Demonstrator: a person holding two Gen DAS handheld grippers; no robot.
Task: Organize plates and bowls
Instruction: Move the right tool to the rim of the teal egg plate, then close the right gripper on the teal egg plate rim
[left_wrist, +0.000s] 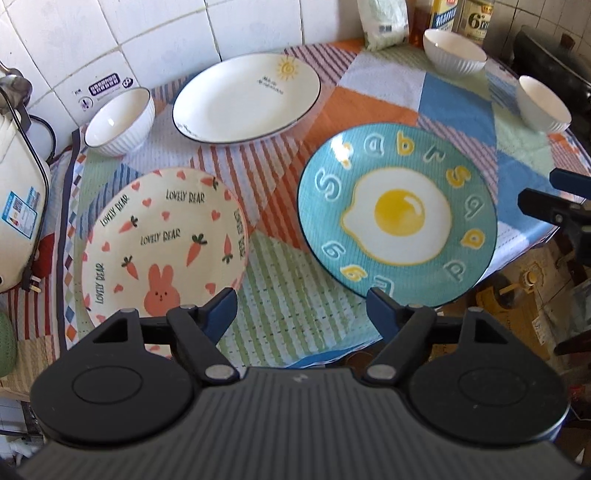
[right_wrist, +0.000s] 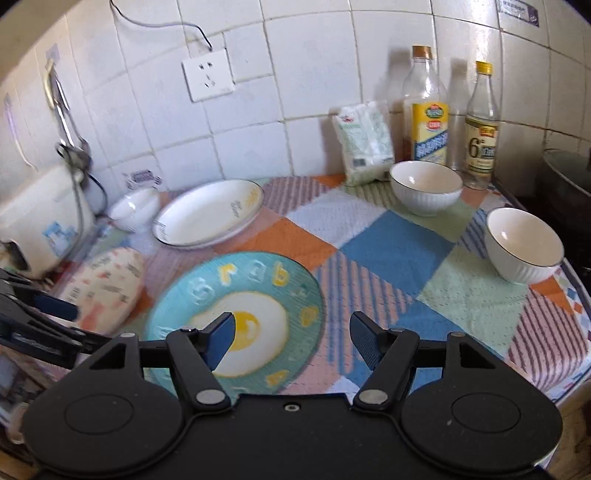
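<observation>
On the patchwork tablecloth lie three plates. A cream rabbit-and-carrot plate (left_wrist: 162, 240) is at the front left, a teal fried-egg plate (left_wrist: 397, 214) at the front right, and a white oval plate (left_wrist: 243, 98) behind them. Three white ribbed bowls stand apart: one (left_wrist: 120, 122) far left, one (right_wrist: 424, 188) by the bottles, one (right_wrist: 524, 245) at the right edge. My left gripper (left_wrist: 300, 295) hangs open over the cloth between the two front plates. My right gripper (right_wrist: 292, 319) is open above the egg plate's (right_wrist: 258, 277) right rim, holding nothing.
A white rice cooker (left_wrist: 18, 206) with its cord stands at the left. Two bottles (right_wrist: 424, 122) (right_wrist: 482, 129) and a white bag (right_wrist: 364, 140) line the tiled back wall. A dark pot (right_wrist: 565, 184) sits beyond the table's right edge. The table's front edge drops off near the egg plate.
</observation>
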